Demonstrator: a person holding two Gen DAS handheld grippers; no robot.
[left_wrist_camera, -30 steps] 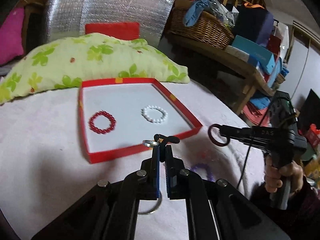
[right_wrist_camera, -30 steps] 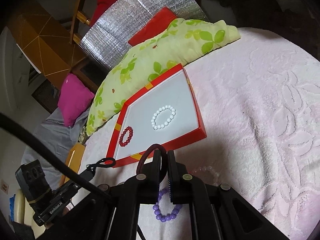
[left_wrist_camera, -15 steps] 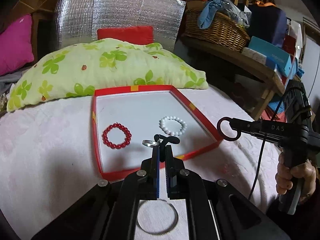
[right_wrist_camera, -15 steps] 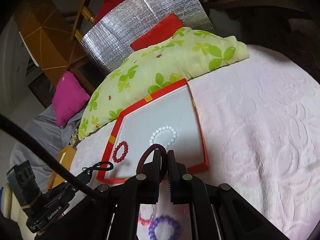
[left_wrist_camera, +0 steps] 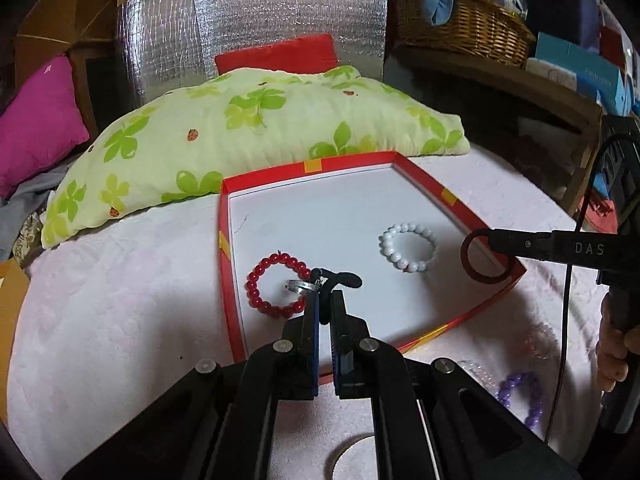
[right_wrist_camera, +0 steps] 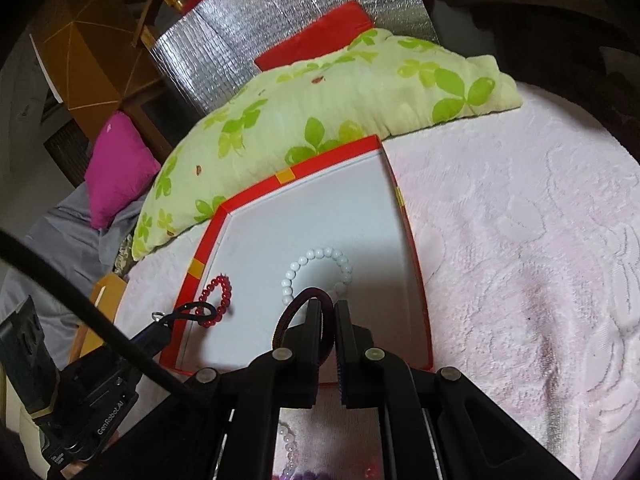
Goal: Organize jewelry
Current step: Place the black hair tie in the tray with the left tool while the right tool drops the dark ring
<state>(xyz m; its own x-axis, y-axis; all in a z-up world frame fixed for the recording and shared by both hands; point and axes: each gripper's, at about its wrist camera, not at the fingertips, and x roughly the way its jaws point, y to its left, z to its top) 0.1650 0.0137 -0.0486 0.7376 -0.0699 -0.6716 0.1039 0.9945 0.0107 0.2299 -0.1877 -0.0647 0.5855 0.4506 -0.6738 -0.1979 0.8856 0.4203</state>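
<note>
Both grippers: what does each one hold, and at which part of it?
The left gripper pinches a black cord with a metal ring, at the cord's loop. The right gripper pinches a dark red bangle at its rim.

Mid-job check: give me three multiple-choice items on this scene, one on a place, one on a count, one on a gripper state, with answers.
1. Where does the white bead bracelet lie?
A. in the red tray
B. on the pillow
C. on the pink cloth

2. How many bead bracelets lie in the tray?
A. one
B. two
C. four

3. What does the right gripper hold?
A. nothing
B. a purple bracelet
C. a dark red ring

Answers: 1 A, it rests on the tray's white floor. 2 B, the white one and a red bead bracelet. 3 C, the fingers pinch the ring.
</note>
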